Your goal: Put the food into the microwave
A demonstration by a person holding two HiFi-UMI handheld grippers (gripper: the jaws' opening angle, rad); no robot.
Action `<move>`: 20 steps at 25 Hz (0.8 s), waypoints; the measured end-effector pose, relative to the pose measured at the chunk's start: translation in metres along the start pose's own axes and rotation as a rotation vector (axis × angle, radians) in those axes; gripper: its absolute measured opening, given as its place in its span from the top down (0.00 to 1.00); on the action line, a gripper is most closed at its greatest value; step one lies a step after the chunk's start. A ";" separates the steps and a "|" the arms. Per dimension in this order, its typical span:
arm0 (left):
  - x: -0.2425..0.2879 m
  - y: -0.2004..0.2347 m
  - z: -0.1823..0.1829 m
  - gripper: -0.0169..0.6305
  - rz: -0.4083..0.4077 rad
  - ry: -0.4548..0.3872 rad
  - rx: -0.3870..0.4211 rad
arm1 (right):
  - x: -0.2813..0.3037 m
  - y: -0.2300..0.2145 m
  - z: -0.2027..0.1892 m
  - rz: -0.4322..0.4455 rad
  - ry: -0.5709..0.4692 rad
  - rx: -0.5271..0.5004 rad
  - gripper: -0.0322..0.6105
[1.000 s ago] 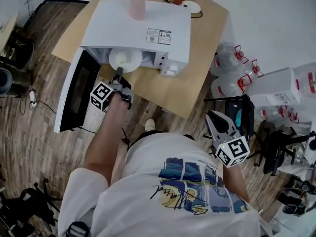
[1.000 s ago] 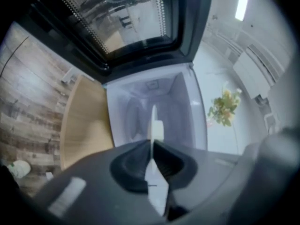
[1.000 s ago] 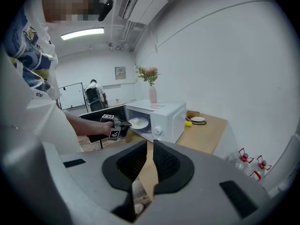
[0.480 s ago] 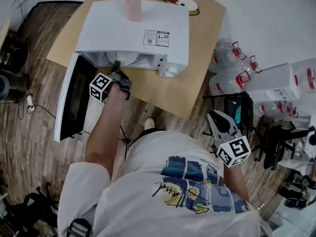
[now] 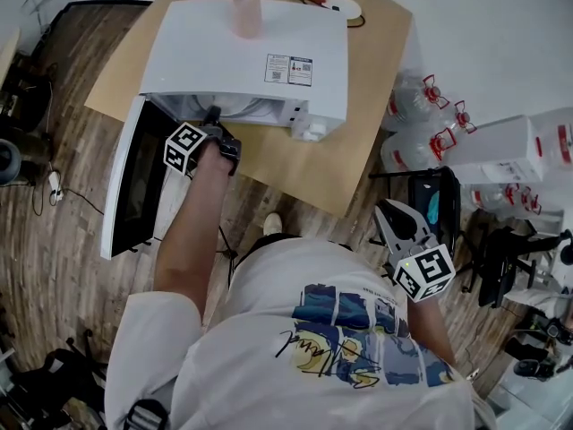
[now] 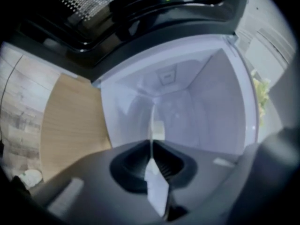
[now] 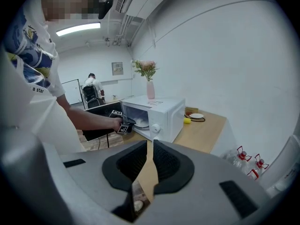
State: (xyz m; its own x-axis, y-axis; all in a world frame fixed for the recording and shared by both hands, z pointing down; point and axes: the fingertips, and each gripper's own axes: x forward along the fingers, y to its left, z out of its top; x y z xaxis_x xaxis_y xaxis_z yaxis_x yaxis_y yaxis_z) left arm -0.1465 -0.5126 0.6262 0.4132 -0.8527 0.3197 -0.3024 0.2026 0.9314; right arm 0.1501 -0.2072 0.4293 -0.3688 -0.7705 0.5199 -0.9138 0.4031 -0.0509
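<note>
A white microwave (image 5: 246,52) stands on a wooden table (image 5: 295,164) with its dark door (image 5: 134,177) swung open to the left. My left gripper (image 5: 213,116) reaches into the opening. In the left gripper view it (image 6: 151,146) is shut on the thin rim of a white plate (image 6: 151,125), seen edge-on inside the pale cavity (image 6: 187,107). The food on the plate is hidden. The right gripper view shows the plate (image 7: 140,123) just inside the oven. My right gripper (image 5: 387,215) hangs at my right side, away from the table, shut with nothing between its fingers.
A pink vase with flowers (image 5: 248,12) stands on the microwave top. A small plate (image 5: 343,5) lies at the table's far edge. Water bottles (image 5: 416,133) and a black chair (image 5: 439,204) stand on the floor to the right. A person (image 7: 92,86) sits in the background.
My left gripper has pushed the plate forward and slightly down, from just outside the opening into the microwave cavity. The right gripper has stayed still.
</note>
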 end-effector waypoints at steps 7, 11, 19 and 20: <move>0.002 0.010 0.004 0.89 0.125 0.010 0.147 | 0.006 0.003 0.002 0.005 0.009 -0.020 0.89; 0.004 0.008 0.008 0.87 0.194 0.012 0.293 | 0.007 0.001 0.000 -0.002 0.011 -0.008 0.89; 0.000 0.012 0.016 0.80 0.386 0.019 0.583 | 0.004 0.001 -0.003 -0.005 0.008 0.002 0.89; -0.001 0.013 0.016 0.79 0.398 0.019 0.602 | 0.004 0.001 -0.003 -0.005 0.008 0.003 0.89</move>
State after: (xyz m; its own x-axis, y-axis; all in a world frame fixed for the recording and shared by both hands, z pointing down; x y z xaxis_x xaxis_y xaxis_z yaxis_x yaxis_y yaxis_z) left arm -0.1641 -0.5172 0.6350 0.1864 -0.7595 0.6233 -0.8518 0.1912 0.4878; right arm 0.1478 -0.2083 0.4336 -0.3625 -0.7684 0.5274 -0.9162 0.3976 -0.0503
